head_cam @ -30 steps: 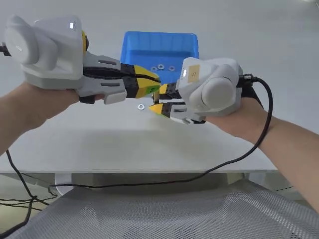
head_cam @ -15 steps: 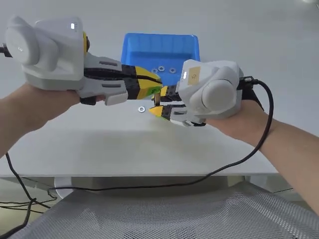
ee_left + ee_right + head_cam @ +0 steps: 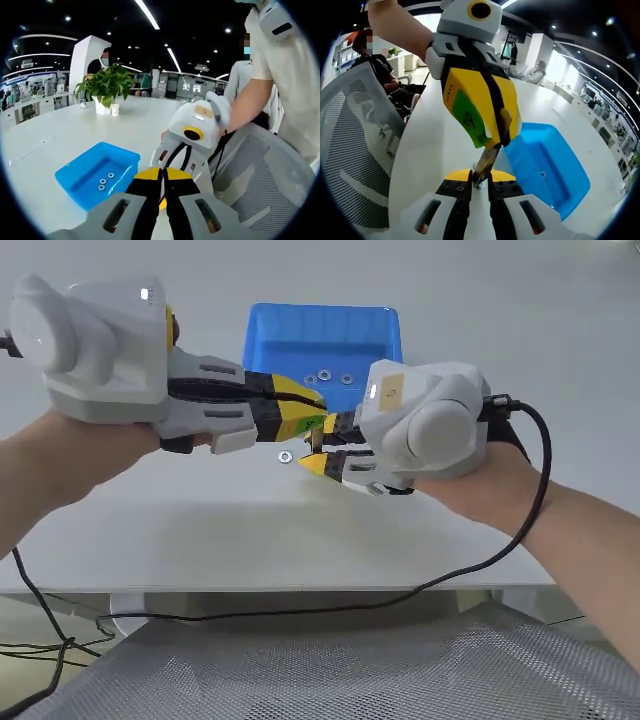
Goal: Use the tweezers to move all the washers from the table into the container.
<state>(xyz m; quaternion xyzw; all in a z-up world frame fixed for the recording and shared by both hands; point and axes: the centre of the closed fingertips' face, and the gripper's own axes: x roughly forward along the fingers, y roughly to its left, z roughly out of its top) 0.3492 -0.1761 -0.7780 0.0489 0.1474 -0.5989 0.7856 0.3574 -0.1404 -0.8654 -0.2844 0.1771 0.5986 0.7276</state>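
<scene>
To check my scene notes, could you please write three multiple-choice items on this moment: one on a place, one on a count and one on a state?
1. Where does the washer nearest the tongs lie?
A. on the table, in front of the container
B. inside the container
C. on top of a gripper's casing

2. How many washers lie in the blue container?
A. none
B. three
C. seven

3. How do the tongs of the left gripper stand?
A. wide open and empty
B. shut on a washer
C. shut on the tweezers

Answers:
1 A: the head view shows it on the white top, just short of the container's near wall.
2 B: three rings show on the blue floor in the head view and the left gripper view.
3 C: the right gripper view shows the yellow tongs pinching the tweezers' upper end.
</scene>
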